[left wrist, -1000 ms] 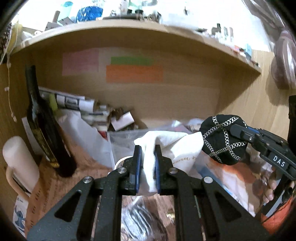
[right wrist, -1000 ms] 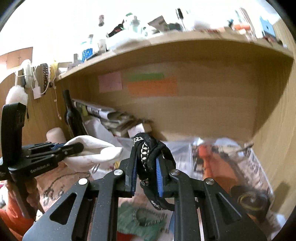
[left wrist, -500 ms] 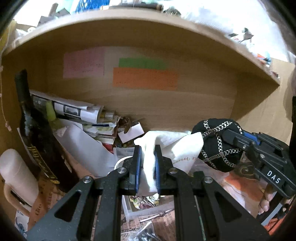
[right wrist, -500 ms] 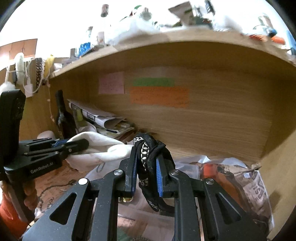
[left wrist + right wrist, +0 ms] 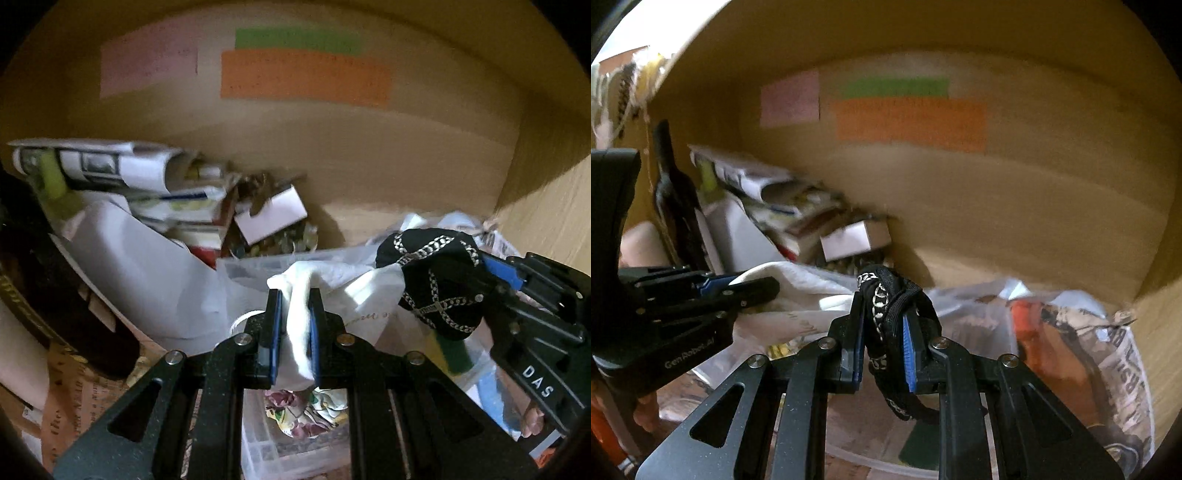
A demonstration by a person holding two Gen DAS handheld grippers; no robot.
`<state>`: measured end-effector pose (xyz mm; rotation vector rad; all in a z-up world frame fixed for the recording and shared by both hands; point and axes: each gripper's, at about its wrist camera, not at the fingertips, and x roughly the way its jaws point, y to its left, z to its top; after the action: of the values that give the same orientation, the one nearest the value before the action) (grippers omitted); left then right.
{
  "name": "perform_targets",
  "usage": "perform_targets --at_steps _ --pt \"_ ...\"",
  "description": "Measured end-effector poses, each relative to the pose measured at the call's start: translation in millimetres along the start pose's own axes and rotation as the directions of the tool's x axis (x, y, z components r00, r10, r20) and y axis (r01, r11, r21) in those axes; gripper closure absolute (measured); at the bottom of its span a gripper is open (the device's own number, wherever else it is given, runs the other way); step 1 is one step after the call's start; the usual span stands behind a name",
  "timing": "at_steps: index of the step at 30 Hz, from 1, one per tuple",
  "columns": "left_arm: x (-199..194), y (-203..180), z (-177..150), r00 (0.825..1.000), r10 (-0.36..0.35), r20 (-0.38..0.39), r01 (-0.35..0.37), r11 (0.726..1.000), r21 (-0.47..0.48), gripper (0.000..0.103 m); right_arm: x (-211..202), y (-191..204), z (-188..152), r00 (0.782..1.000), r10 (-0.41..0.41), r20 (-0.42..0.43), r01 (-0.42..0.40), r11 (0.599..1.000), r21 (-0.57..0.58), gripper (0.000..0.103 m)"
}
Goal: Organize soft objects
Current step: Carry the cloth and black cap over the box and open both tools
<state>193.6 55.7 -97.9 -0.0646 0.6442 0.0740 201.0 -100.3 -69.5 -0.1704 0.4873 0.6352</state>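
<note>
White cloth (image 5: 295, 325): limp, light; pinched mid-fold in my left gripper (image 5: 294, 328), above clear bin (image 5: 258, 454).
Black chain-print fabric (image 5: 886, 314): soft, bunched; clamped in my right gripper (image 5: 883, 343).
Handling: neither looks fragile; grip on bunched folds.

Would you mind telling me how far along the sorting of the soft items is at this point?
Done: a floral cloth already lies in the clear plastic bin. In hand: the left gripper clamps a white cloth; the right gripper clamps a black chain-patterned fabric. Left: neither piece is released yet.
</note>
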Motion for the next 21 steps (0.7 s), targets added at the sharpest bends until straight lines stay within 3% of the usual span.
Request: perform_targets --at_steps 9,14,17,21 --pt "23.6 -8.0 -6.9 0.997 0.014 -0.074 -0.011 0.999 0.05 0.09 33.8 -7.3 -14.4 0.987 0.063 -0.149 -0.059 0.998 0.033 0.087" --pt "23.5 -9.2 -10.7 0.996 0.007 -0.088 -0.002 0.998 0.057 0.078 41.2 -5.0 -18.9 0.978 0.081 -0.193 -0.076 0.997 0.034 0.087" --pt "20.8 -7.8 -10.3 0.997 0.005 -0.083 0.0 0.998 0.057 0.069 43.1 -4.2 -19.7 0.97 0.097 -0.223 -0.092 0.995 0.034 0.08" --pt "7.3 -7.1 -9.5 0.998 -0.005 -0.055 0.007 0.999 0.052 0.058 37.3 -0.3 -18.9 0.969 0.091 -0.228 -0.091 0.996 0.012 0.064"
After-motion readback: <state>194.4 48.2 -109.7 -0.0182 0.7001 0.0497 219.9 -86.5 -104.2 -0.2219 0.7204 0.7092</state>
